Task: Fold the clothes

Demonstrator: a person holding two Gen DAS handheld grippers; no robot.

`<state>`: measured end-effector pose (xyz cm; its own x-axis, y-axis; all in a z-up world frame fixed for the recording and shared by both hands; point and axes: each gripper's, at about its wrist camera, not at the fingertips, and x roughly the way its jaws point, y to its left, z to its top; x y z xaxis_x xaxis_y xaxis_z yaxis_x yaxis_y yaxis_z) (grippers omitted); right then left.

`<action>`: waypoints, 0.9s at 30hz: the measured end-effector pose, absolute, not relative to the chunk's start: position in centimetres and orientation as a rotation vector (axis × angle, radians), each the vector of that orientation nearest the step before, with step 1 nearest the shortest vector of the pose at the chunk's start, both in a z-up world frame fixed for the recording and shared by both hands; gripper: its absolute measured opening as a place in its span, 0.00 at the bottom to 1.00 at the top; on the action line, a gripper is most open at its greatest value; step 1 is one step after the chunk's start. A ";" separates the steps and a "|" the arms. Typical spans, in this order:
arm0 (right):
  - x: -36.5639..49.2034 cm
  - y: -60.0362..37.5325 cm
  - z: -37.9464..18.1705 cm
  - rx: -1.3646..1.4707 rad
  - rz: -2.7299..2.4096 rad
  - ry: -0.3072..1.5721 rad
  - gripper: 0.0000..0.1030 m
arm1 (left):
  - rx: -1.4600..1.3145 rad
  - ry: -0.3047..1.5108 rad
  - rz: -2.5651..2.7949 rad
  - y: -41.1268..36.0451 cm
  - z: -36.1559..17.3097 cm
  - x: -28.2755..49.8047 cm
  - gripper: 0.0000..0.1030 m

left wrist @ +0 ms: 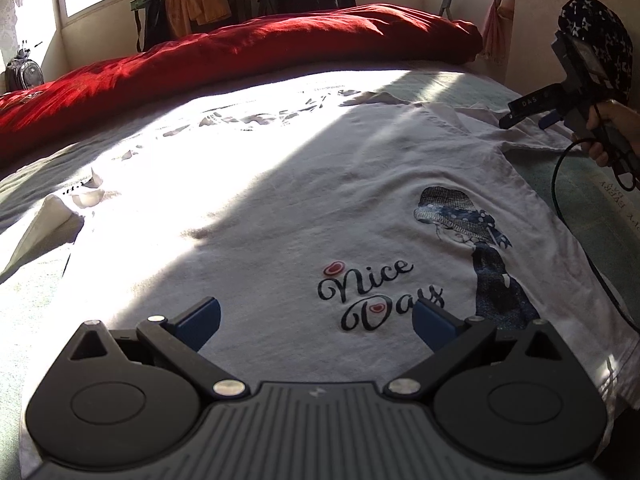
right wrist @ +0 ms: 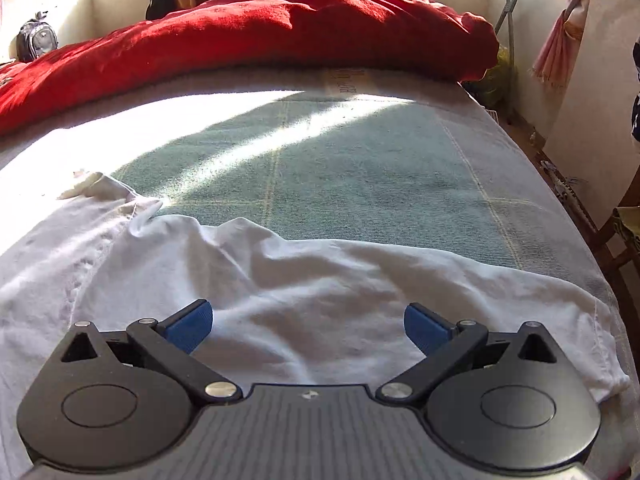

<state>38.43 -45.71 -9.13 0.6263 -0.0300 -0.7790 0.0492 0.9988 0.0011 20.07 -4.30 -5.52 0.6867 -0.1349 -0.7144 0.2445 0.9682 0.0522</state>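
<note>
Both grippers hang spread and empty: left gripper (left wrist: 316, 320) over the white cotton T-shirt (left wrist: 280, 208) lying flat on the bed (right wrist: 360, 168), script "Nice Day" at its 12 o'clock; right gripper (right wrist: 308, 324) over a rumpled sleeve (right wrist: 360, 280).

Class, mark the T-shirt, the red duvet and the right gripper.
T-shirt (left wrist: 280, 216): left wrist view, plain chest fabric.
Red duvet (left wrist: 280, 44): left wrist view, top surface.
Right gripper (right wrist: 307, 326): right wrist view, between open fingertips.

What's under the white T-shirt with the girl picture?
The white T-shirt lies spread on a green bedspread, which shows around it. Whatever lies directly beneath the shirt is covered.
</note>
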 end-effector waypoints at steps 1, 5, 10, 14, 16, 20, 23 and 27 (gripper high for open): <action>38.9 -46.5 -9.6 0.043 -0.066 0.888 1.00 | 0.144 0.789 -0.209 -4.0 -5.6 20.1 0.99; 40.4 -49.7 -10.7 0.123 -0.157 0.868 1.00 | 0.128 0.788 -0.195 -3.0 -5.7 20.3 0.99; 40.2 -50.1 -8.3 0.154 -0.182 0.906 1.00 | 0.104 0.778 -0.202 -2.5 -5.9 20.4 0.99; 39.4 -46.1 -5.7 0.122 -0.031 0.875 1.00 | 0.095 0.767 -0.212 -2.5 -5.7 20.3 0.99; 40.0 -43.7 -5.1 0.111 0.052 0.888 1.00 | 0.092 0.760 -0.220 -2.4 -5.5 20.0 0.99; 42.3 -39.9 -6.5 0.064 0.096 0.937 1.00 | 0.088 0.754 -0.210 -1.8 -5.3 20.0 0.99; 44.6 -38.8 -9.4 0.055 0.053 1.004 1.00 | 0.081 0.754 -0.197 -1.1 -5.3 20.1 0.99; 46.7 -38.5 -10.8 0.014 0.035 0.951 1.00 | 0.076 0.763 -0.171 -0.4 -5.5 20.3 0.99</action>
<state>46.74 -38.49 -10.77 0.5800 0.0364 -0.8138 -0.0242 0.9993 0.0274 20.32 -0.42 -5.54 0.7096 -0.1261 -0.6932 0.1815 0.9834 0.0069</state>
